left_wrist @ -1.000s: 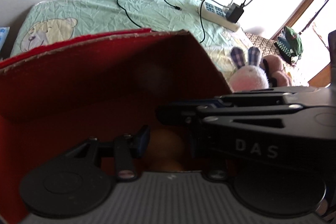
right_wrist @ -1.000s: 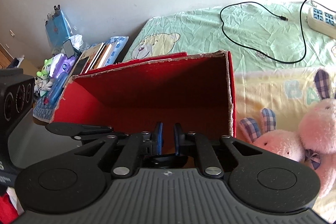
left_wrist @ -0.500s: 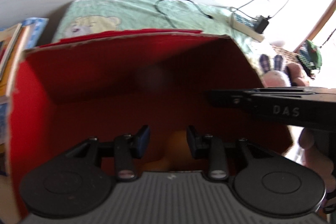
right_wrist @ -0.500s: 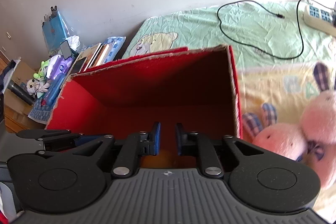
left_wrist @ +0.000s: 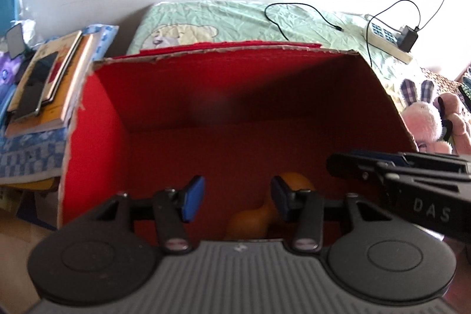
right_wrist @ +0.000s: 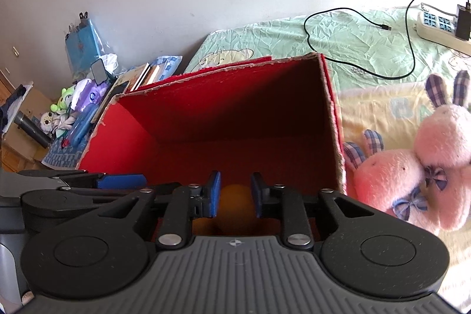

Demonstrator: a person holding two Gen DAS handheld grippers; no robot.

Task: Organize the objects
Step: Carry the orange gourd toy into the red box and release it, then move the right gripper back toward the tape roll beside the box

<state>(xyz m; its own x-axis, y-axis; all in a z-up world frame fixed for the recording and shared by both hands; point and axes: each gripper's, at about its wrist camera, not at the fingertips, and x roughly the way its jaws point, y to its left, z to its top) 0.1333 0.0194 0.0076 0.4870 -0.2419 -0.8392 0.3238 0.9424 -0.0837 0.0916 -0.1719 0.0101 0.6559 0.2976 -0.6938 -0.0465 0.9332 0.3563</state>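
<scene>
Both pairs of tongs have just been opening since the earlier frames, and the left wrist view has swung from the box's right wall to take in its whole red interior. Nearest the camera, the left gripper (left_wrist: 235, 196) holds its blue-padded jaws well apart with nothing pressed between them; an orange, rounded soft object (left_wrist: 259, 214) lies below and beyond them on the floor of the box, partly hidden by the right-hand finger. The right gripper (right_wrist: 234, 194) stands only narrowly open, and the same orange object (right_wrist: 235, 202) shows through its gap, blurred, apparently free of the pads. Around both sits the red open-topped cardboard box with torn pale edges (right_wrist: 223, 69), resting on a bed with a pale green cartoon-print sheet (right_wrist: 368, 34). Just right of the box lie two pink plush rabbits with checked ears (right_wrist: 412, 164). Left of it are a stack of books (left_wrist: 50, 78) and small toys; farther back are a black cable (right_wrist: 362, 19) and a white power strip (right_wrist: 435, 28). This suggests the orange object has been released into the box, so the rabbits are likely next.
</scene>
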